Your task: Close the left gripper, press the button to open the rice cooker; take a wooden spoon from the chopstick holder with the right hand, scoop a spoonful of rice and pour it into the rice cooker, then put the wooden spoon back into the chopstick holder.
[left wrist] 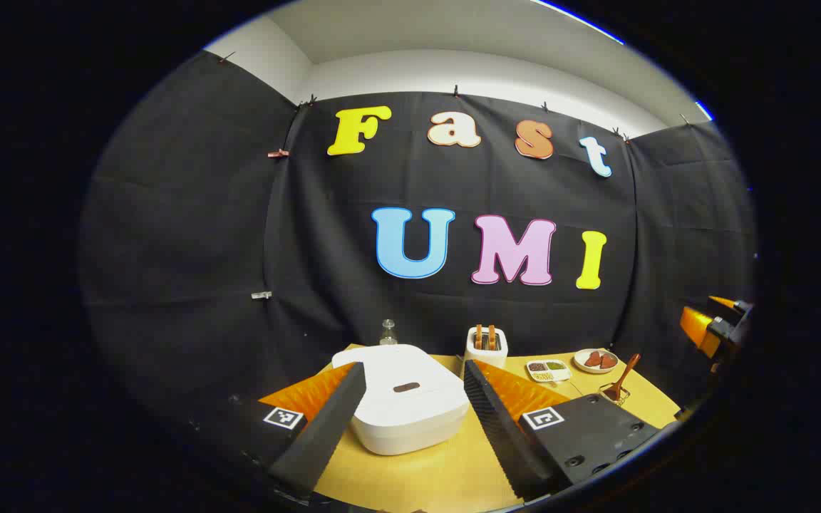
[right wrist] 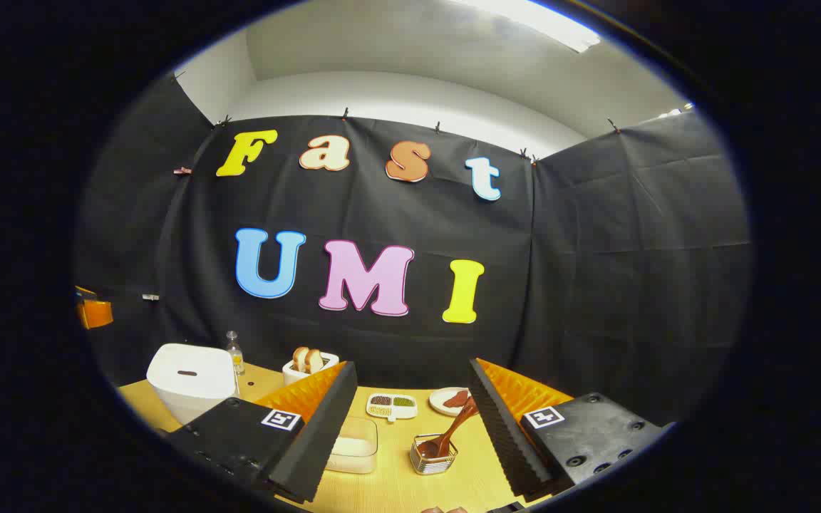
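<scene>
Both grippers hung above the yellow table (right wrist: pixel 389 491) with fingers spread apart, left gripper (left wrist: pixel 410 427) before the closed rice cooker (left wrist: pixel 407 406), right gripper (right wrist: pixel 410 434) facing the wooden spoon (right wrist: pixel 453 431) in the chopstick holder (right wrist: pixel 433 456).

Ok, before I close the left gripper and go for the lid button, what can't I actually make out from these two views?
- Rice container, right gripper view: its left side is hidden behind the right gripper finger.
- Wooden spoon and chopstick holder, left gripper view: too small to show detail.
- Sectioned dish, right gripper view: contents too small to identify.
- Rice cooker, left gripper view: its left edge is hidden behind the left gripper finger.
</scene>
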Motion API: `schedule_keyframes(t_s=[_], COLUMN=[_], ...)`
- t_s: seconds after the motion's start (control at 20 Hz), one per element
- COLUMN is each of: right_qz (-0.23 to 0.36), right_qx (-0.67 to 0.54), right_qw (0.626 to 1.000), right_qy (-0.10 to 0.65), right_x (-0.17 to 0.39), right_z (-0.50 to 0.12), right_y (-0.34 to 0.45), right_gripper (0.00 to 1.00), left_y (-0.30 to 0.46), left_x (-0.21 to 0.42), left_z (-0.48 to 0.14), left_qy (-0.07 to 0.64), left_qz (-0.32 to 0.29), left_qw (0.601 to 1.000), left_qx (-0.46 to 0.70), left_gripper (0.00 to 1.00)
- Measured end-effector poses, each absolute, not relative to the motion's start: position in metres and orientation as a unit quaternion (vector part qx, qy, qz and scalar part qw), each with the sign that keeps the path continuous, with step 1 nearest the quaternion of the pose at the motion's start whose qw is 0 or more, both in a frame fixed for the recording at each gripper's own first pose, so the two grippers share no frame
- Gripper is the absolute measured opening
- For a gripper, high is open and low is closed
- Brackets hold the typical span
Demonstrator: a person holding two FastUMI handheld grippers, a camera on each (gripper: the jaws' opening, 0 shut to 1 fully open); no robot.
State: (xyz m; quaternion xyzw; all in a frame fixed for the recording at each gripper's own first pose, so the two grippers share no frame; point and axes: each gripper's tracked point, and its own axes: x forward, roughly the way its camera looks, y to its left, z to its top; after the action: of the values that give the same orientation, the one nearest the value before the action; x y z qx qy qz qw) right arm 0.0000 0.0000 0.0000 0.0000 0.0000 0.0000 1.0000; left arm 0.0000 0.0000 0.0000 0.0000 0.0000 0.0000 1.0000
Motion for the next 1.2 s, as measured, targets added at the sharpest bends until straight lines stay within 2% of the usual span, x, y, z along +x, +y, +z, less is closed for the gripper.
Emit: schedule_keyframes(t_s=[0.25,0.65,1.0,1.2], right_qz=[-0.014,-0.04,-0.039,-0.03], right_qx=[0.023,0.023,0.025,0.035], right_qw=[1.0,0.998,0.998,0.997], right_qy=[0.001,0.032,0.049,0.056], right_x=[-0.003,-0.007,0.019,0.036], right_z=[0.02,-0.002,-0.018,-0.029], right_y=[-0.006,-0.032,-0.043,-0.046], right_gripper=[0.97,0.97,0.97,0.98], left_y=[0.011,0.002,-0.025,-0.028], left_x=[-0.001,0.011,0.038,0.054], left_z=[0.0,-0.01,-0.006,-0.002], left_qy=[-0.001,0.019,0.024,0.026], left_qz=[-0.005,-0.009,-0.016,-0.004], left_qw=[1.0,1.0,1.0,1.0], left_qx=[0.0,-0.012,-0.013,-0.008], left_gripper=[0.96,0.96,0.98,0.96])
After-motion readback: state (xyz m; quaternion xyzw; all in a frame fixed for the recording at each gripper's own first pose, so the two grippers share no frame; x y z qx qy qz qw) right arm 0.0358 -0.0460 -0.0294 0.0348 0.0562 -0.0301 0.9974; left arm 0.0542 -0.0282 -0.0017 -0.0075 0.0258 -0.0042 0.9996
